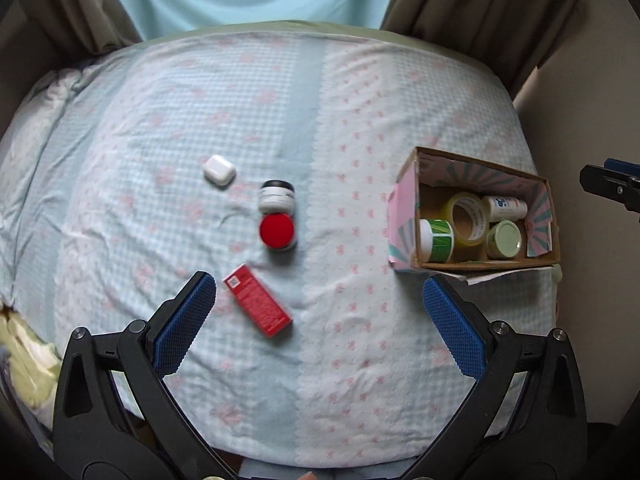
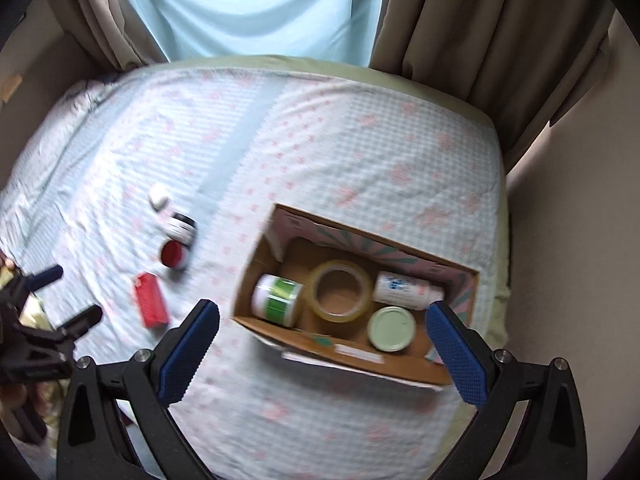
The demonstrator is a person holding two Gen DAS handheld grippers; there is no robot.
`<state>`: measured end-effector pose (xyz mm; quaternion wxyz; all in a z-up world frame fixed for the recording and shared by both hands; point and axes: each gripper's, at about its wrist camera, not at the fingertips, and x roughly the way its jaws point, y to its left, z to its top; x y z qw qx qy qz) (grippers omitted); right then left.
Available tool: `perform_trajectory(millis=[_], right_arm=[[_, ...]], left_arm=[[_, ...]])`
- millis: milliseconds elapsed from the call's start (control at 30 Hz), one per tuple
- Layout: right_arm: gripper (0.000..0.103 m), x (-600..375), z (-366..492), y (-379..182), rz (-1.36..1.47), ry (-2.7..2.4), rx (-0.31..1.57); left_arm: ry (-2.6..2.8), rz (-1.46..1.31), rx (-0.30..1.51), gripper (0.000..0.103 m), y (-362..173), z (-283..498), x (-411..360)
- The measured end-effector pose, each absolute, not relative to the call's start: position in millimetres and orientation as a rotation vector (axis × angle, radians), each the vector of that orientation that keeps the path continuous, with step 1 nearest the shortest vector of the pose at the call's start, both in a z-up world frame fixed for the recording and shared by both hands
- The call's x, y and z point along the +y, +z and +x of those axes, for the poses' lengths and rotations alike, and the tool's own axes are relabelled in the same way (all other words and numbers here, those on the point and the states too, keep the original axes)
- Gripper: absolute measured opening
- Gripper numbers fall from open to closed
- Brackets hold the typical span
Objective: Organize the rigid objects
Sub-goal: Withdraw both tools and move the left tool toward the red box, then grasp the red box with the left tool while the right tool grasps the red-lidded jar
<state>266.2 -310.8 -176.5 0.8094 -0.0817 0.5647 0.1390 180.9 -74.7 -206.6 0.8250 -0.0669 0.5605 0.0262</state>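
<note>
A cardboard box (image 1: 404, 220) (image 2: 256, 256) stands on the bed at the right. It holds a green-labelled jar (image 1: 437, 240) (image 2: 278, 294), a tape roll (image 1: 468, 216) (image 2: 340, 290), a white bottle (image 1: 505, 207) (image 2: 404, 288) and a green-lidded jar (image 1: 505, 239) (image 2: 392, 328). Loose on the sheet lie a red box (image 1: 258, 300) (image 2: 151, 300), a red-lidded jar (image 1: 277, 231) (image 2: 173, 255), a black-lidded white jar (image 1: 277, 196) (image 2: 181, 227) and a white earbud case (image 1: 219, 171) (image 2: 159, 196). My left gripper (image 1: 320, 320) is open and empty above the sheet, right of the red box. My right gripper (image 2: 322, 344) is open and empty above the box's near edge.
The bed carries a blue and pink checked sheet (image 1: 160, 120) (image 2: 360, 140). Brown curtains (image 1: 480, 0) (image 2: 480, 20) and a light blue cloth hang behind it. A wall is at the right. A yellowish cloth (image 1: 24, 364) lies at the left edge.
</note>
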Motion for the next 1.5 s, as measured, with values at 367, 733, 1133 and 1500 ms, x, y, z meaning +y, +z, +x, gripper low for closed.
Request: perform_trajectory(millis=[367,733,1133,1500], right_arm=[[0.103,-205.4,272.7,-208.8,-0.163,0.384,1.291],[0.103,-127.6,301.5,-280.8,-0.192,0.457,1.424],[0.103,-53.1,314.7,-386.0,-0.325,0.526,1.519],[0.097,-30.9,323.7,-454.6,-0.420,0.553,1.602]], left_arm=[[0.286,-0.362,1.197,0.103,-240.1,150.3,6.6],[0.397,-0.587,1.265,0.103,-314.7,140.9,28.9],[0.503,-0.760,1.288,0.096,-416.9,151.1,29.9],[0.511,-0.722,1.327,0.082,-463.1,177.3,12.2]])
